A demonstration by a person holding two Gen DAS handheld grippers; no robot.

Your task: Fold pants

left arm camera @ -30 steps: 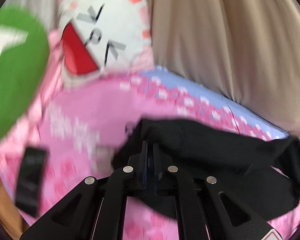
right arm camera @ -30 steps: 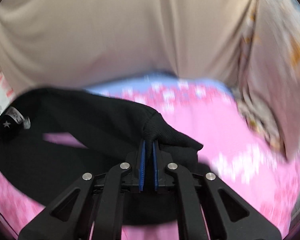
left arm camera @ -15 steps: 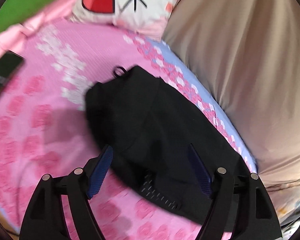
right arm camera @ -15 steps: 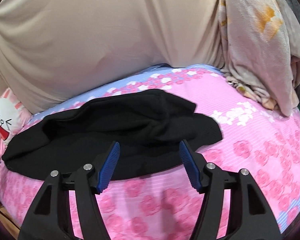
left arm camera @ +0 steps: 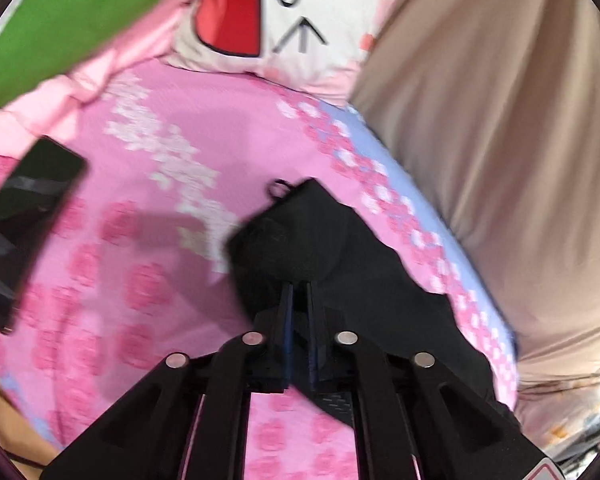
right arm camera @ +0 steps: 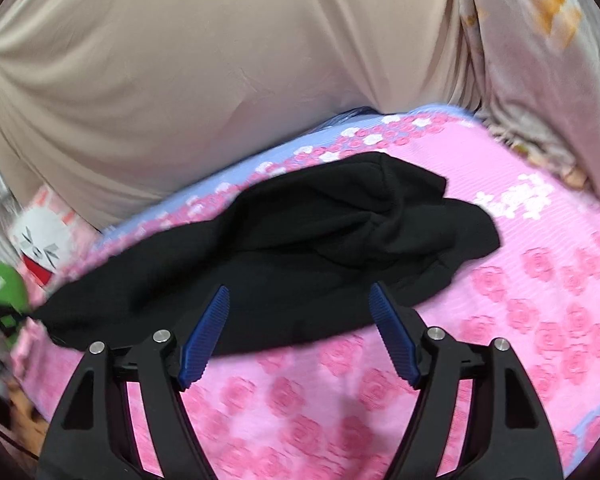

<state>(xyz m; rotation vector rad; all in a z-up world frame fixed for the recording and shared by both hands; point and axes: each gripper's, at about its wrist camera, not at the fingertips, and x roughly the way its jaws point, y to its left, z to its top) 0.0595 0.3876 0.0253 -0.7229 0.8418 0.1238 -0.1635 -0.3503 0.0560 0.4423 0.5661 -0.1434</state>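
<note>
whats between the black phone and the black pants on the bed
Only bare pink floral sheet, seen in the left wrist view; nothing sits between the phone and the pants.

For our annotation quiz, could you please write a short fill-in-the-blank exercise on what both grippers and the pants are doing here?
1. The left gripper has its jaws ____ on the black pants.
2. The right gripper has its jaws ____.
3. The pants lie on a ____ flowered bedsheet.
4. Left of the pants lies a dark ____.

Missing words: shut; open; pink; phone

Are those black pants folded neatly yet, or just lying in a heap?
Roughly doubled over, not neat: the black pants lie rumpled in overlapping layers on the pink bedsheet.
</note>
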